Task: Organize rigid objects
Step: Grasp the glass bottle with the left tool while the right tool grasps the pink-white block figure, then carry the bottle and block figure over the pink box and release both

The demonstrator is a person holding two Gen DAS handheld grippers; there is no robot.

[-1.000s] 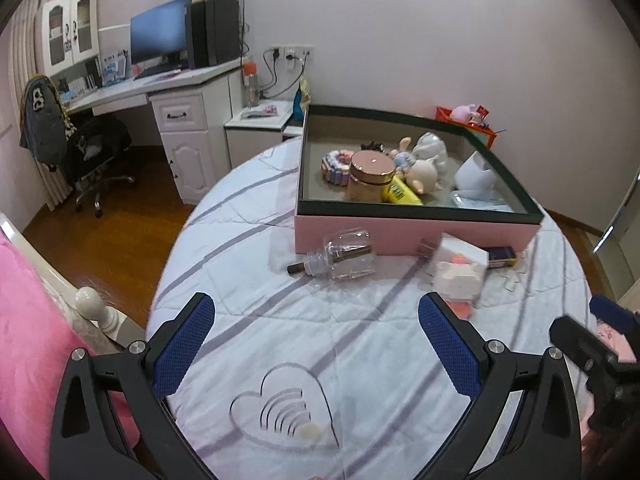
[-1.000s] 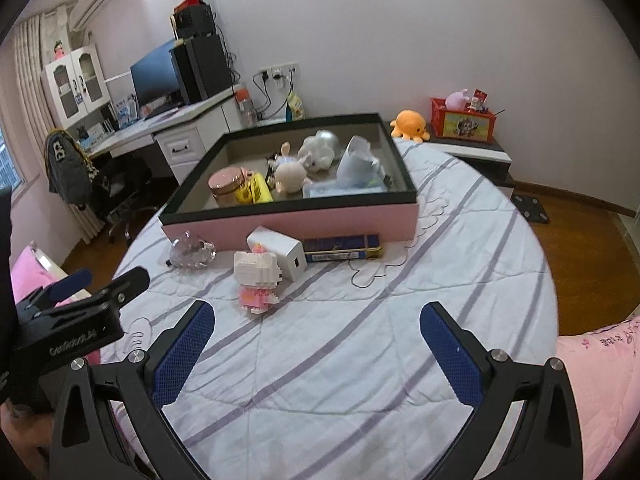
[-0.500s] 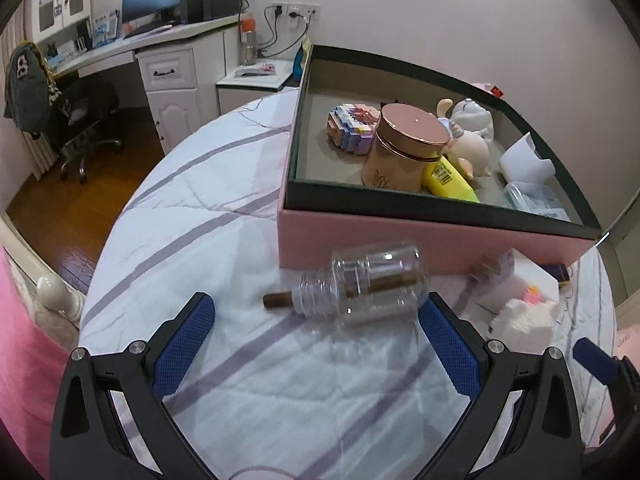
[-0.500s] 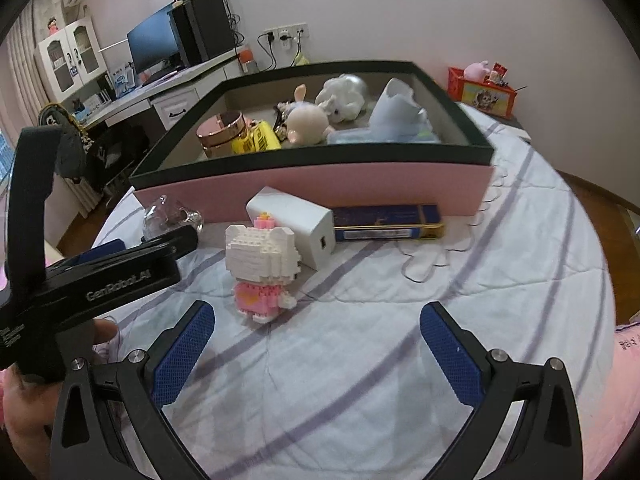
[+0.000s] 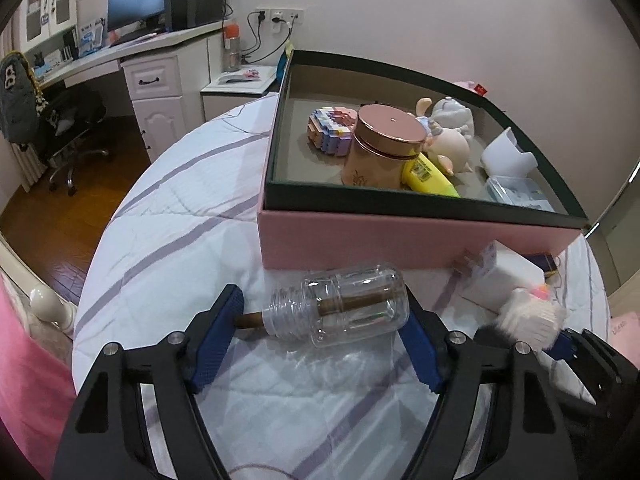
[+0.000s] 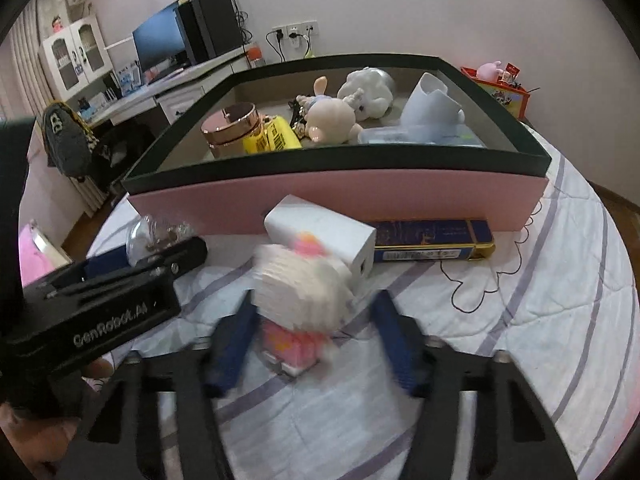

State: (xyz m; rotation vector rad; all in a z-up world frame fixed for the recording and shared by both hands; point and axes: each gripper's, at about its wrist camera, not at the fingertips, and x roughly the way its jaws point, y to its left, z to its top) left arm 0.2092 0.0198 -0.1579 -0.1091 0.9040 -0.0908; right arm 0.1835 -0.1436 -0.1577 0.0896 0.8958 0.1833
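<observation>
Item: clear plastic bottle, lying on its side on the striped quilt, just in front of the pink storage box. It is straddled end to end by the left gripper, whose jaws have just been closing; the right pad appears to meet the base, while the left pad meets only the brown stick protruding from the neck. Risk: the smooth bottle could be squirted out or spun.

Item: block-built cat figure, beside the white charger. The right gripper is clenched around it, though blur obscures the contact. Risk: the blocks could be split or toppled.
</observation>
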